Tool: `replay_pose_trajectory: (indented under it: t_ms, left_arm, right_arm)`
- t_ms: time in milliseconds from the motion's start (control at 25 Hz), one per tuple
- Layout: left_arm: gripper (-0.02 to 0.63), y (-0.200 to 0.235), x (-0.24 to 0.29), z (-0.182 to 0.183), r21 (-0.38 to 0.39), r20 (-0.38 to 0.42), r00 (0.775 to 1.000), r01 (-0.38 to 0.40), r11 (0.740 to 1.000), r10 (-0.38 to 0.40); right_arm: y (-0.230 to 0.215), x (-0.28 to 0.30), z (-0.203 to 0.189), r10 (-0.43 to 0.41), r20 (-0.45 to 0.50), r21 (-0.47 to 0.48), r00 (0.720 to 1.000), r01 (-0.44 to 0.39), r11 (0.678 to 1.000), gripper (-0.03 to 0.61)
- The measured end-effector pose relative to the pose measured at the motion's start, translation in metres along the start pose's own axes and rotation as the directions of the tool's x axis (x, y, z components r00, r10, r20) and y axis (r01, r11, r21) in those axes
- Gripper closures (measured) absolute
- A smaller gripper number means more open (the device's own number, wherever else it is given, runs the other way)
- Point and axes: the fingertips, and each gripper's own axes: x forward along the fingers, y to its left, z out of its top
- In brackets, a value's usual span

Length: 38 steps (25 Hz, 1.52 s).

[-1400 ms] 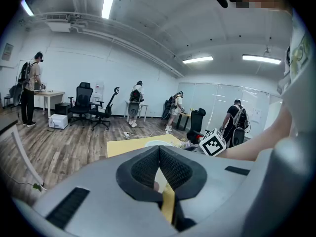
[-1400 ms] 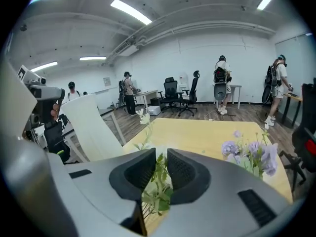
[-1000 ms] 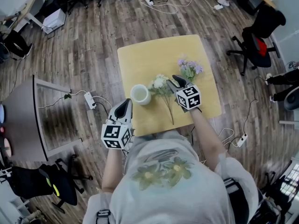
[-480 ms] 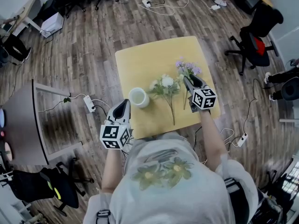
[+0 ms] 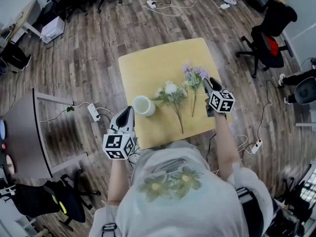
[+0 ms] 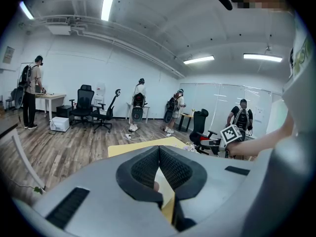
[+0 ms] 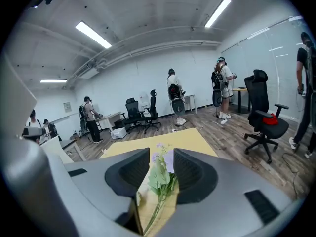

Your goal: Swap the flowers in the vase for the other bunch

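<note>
Vase [image 5: 142,105] stands upright on the surface [image 5: 158,63]. 2 bunches lie flat to its right: the white bunch [image 5: 170,90] just beside it, the purple bunch [image 5: 195,75] further right. My right tool [image 5: 206,81] has its jaws apart and just been opening, purple bunch in the gap, unpressed. My left tool [image 5: 129,108], just short of the vase, has its jaws together on nothing.

Nothing readable: no words, brands or numbers. My left marker cube [image 5: 118,146] and right marker cube [image 5: 221,101] carry only black-and-white square code patterns, no letters. One wall notice [image 6: 8,54] at ten o'clock in the left gripper view and another wall sign [image 7: 66,106] at nine o'clock in the right gripper view are too small to read.
</note>
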Motion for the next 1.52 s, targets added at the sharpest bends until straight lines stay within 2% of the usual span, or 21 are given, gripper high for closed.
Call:
replay_pose_trajectory:
  t_ms: [240, 400, 600, 800, 960, 1320, 1520]
  left_arm:
    - [0.595, -0.004, 0.009, 0.002, -0.001, -0.004, 1.0, -0.018, 1.0, 0.018]
    - [0.595, -0.006, 0.013, 0.004, -0.001, -0.012, 1.0, -0.029, 1.0, 0.029]
    - [0.595, -0.009, 0.021, 0.01, 0.001, -0.017, 0.999, -0.047, 0.999, 0.047]
    - [0.595, -0.014, 0.033, 0.014, 0.013, -0.023, 0.998, -0.057, 0.998, 0.057]
    - [0.595, -0.017, 0.043, 0.017, 0.015, -0.032, 0.997, -0.074, 0.997, 0.074]
    - [0.595, -0.015, 0.054, 0.011, -0.015, -0.054, 0.993, -0.11, 0.994, 0.109]
    - [0.595, -0.01, 0.055, 0.006, -0.042, -0.064, 0.992, -0.111, 0.993, 0.109]
  right_arm:
    - [-0.019, 0.013, -0.012, -0.038, -0.056, 0.002, 0.998, 0.038, 0.999, 0.371]
    - [-0.02, 0.026, -0.019, -0.035, -0.103, -0.003, 0.994, 0.035, 0.999, 0.345]
    - [-0.03, 0.05, -0.029, -0.052, -0.17, 0.01, 0.984, 0.055, 0.998, 0.336]
    - [-0.046, 0.073, -0.041, -0.1, -0.24, 0.053, 0.966, 0.116, 0.992, 0.333]
    - [-0.058, 0.091, -0.048, -0.107, -0.287, 0.099, 0.952, 0.141, 0.985, 0.331]
    - [-0.078, 0.125, -0.079, -0.095, -0.402, 0.247, 0.911, 0.208, 0.946, 0.333]
    - [-0.069, 0.136, -0.093, -0.069, -0.44, 0.271, 0.895, 0.206, 0.94, 0.339]
